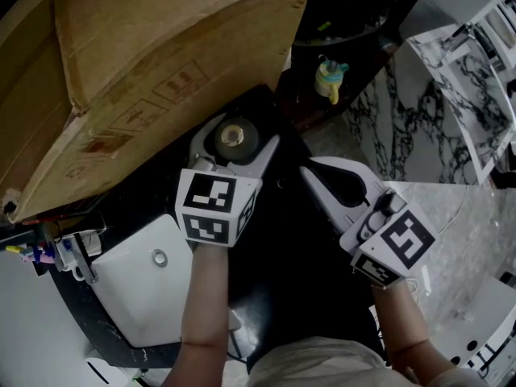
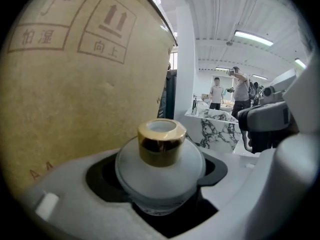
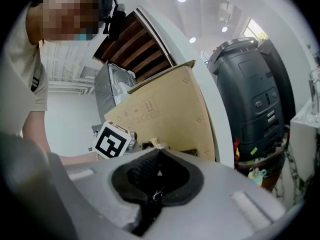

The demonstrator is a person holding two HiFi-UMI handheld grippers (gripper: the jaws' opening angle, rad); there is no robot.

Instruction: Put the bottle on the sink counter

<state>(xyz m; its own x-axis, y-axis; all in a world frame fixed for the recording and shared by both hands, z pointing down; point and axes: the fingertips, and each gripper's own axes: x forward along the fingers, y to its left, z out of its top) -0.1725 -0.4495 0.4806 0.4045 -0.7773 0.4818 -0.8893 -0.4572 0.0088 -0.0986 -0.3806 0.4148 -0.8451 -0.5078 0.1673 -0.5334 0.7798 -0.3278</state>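
where the head view looks steeply down, the left gripper [image 1: 238,140] has its white jaws closed round a squat, round frosted-glass bottle with a gold collar [image 1: 233,135]; it is held over the black sink counter [image 1: 278,240], on the far side of the white sink basin [image 1: 145,289] and just beside a big tilted brown cardboard box [image 1: 145,55]; whether the bottle's base touches the counter cannot be told; the right gripper [image 1: 308,169] lies just to the right; in the left gripper view the jaws press the bottle's bulging body from both sides, below the collar, with the bottle upright; in the right gripper view the jaws meet at the tips and nothing sits in the dark padded hollow between them; being glass, the bottle is likely stiff, weighty for its size, smooth and breakable, so the widest part of the body seems the sound place to hold, and it wants a gentle set-down.
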